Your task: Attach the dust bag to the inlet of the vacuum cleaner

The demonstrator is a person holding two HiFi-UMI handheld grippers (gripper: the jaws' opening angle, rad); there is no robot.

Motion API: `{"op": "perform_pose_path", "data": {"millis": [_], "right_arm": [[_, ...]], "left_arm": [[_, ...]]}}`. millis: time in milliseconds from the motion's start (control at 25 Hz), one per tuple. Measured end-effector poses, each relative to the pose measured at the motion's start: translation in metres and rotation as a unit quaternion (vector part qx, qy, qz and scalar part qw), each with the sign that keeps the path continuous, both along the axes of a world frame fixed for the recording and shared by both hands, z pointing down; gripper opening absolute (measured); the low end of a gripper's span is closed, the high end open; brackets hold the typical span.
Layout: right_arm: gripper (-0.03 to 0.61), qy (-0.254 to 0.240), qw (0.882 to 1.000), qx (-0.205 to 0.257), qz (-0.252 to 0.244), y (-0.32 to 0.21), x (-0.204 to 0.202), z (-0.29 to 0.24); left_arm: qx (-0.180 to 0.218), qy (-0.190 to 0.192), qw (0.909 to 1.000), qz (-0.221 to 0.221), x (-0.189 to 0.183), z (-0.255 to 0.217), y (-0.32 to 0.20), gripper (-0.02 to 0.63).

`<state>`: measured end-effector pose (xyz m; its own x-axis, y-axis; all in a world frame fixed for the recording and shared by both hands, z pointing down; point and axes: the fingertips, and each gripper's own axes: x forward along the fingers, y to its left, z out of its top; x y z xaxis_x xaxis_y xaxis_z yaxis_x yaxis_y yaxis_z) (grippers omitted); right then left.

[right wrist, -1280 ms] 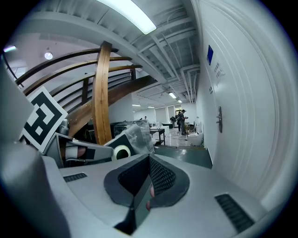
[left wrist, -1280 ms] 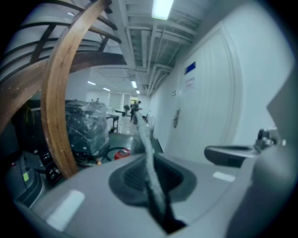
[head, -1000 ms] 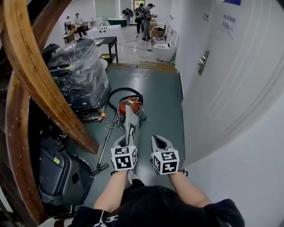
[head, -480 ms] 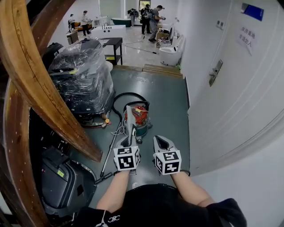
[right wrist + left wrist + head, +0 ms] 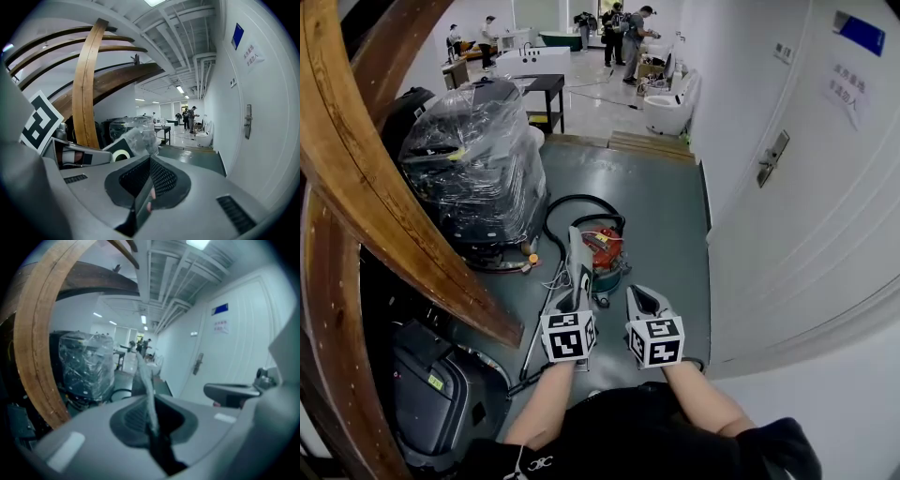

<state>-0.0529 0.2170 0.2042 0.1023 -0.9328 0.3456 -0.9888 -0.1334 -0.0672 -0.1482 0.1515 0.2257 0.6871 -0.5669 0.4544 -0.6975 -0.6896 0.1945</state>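
**Bag pinched, vacuum dead ahead**

Clamped tight in the left gripper (image 5: 573,302): grey dust bag (image 5: 577,262), standing up out of the jaws. Just beside it, right gripper (image 5: 636,294), shut on nothing. Beyond the bag, down on the grey-green floor (image 5: 661,211): red vacuum cleaner (image 5: 604,249). White door (image 5: 787,178) to the right, plastic-wrapped machine (image 5: 473,159) to the left.

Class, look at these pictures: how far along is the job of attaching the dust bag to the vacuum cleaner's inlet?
Done: the dust bag is picked up, clamped in the left gripper. In hand: the bag is held up off the floor, short of the red vacuum cleaner ahead; the right gripper is shut and empty. Left: reaching the vacuum and fitting the bag onto its inlet, which cannot be made out here.
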Motion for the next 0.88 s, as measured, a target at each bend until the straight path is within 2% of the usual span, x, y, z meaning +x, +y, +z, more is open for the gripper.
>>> {"op": "perform_pose_path", "data": {"millis": [360, 560, 880], "right_arm": [[-0.002, -0.027, 0.999, -0.018, -0.004, -0.035, 0.017, 0.023], [-0.002, -0.038, 0.999, -0.015, -0.035, -0.085, 0.028, 0.031], [-0.002, -0.038, 0.995, -0.014, -0.092, -0.177, 0.073, 0.034]], "left_arm": [[-0.016, -0.027, 0.9993, -0.022, 0.0, 0.021, -0.032, 0.026], [-0.03, -0.034, 0.9972, -0.06, 0.0, 0.032, -0.074, 0.026], [-0.031, -0.036, 0.9911, -0.125, 0.033, 0.038, -0.147, 0.026]]}}
